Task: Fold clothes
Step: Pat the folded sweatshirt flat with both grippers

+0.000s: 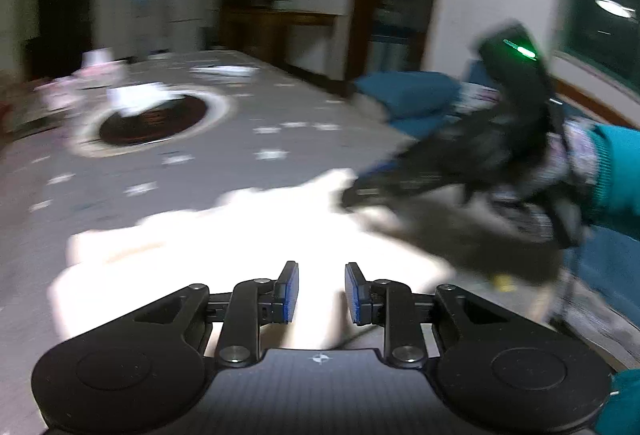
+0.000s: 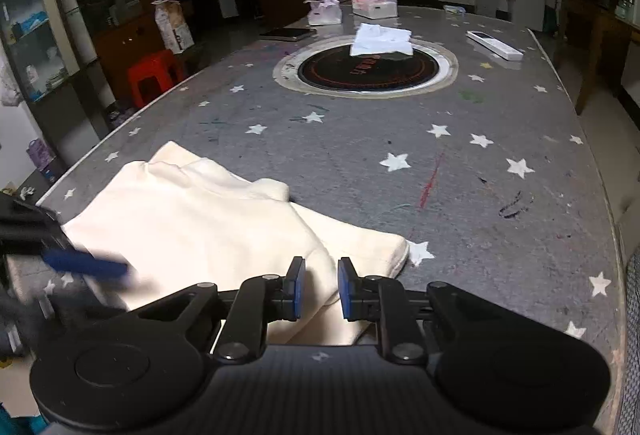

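A cream garment (image 2: 192, 219) lies partly folded on the near left of the grey star-patterned table (image 2: 400, 195). In the left wrist view it is a bright blurred patch (image 1: 240, 235). My right gripper (image 2: 320, 275) is open, its blue pads just above the garment's near edge, with cloth showing in the gap. My left gripper (image 1: 322, 283) is open over the garment. The left gripper shows blurred at the left edge of the right wrist view (image 2: 80, 263). The right gripper shows in the left wrist view (image 1: 460, 163), held by a gloved hand.
A round black hotplate (image 2: 366, 69) is set in the table's middle with a white cloth (image 2: 382, 41) on it. Tissue boxes (image 2: 374, 5), a remote (image 2: 494, 45) and a dark tablet (image 2: 286, 33) lie beyond. A red stool (image 2: 154, 77) and shelves stand to the left.
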`<state>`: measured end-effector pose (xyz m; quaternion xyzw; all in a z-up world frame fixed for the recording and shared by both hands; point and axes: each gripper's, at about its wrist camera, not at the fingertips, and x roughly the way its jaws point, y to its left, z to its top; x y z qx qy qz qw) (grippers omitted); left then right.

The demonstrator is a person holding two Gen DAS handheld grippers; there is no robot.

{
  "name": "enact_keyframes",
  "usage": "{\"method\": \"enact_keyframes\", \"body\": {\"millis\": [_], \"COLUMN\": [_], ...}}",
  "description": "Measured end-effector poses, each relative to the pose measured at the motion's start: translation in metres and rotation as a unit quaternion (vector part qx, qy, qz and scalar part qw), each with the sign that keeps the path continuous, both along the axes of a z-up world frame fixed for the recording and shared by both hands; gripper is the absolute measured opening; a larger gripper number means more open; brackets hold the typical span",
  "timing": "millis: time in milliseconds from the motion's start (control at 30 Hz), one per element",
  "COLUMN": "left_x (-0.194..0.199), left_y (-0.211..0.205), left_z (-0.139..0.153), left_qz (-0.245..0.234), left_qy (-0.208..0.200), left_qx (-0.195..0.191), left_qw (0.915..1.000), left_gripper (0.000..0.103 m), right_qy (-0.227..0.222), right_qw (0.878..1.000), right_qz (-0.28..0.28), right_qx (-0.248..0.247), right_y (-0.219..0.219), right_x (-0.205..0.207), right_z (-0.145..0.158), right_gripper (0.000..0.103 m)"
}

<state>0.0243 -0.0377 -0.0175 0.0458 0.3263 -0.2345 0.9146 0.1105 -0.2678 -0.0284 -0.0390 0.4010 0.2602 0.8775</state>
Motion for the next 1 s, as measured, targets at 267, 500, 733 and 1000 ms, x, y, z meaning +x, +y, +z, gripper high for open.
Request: {"method": "enact_keyframes", "body": {"millis": [267,500,733,1000], "left_x": [0.0,0.006,0.003,0.008], "left_y": [0.086,0.092,0.095,0.092], "left_z": [-0.004,-0.012,-0.017,-0.015], "left_qz": [0.175,0.176,0.171,0.176], "left_qy": [0.029,0.06,0.086,0.099], "left_qx": [0.007,-0.012,-0.028,-0.031], "left_qw": [0.984,0.9825,0.9811,0.9789], "left_gripper": [0.028,0.026,0.022,0.023], "right_qy": [0.0,-0.007,-0.013,-0.032], "right_qw": [1.0,1.0,0.999,0.997], "right_qz": [-0.012,-0.006,-0.001,-0.012], "right_qx": [-0.011,-0.023,-0.035,-0.075], "right_y": [0.002,0.006,0.01,0.014], "right_x": [0.006,0.005,0.003,0.012], "right_z": [-0.012,-0.012,-0.012,-0.011], "right_gripper": [0.027,0.025,0.016,0.006]}}
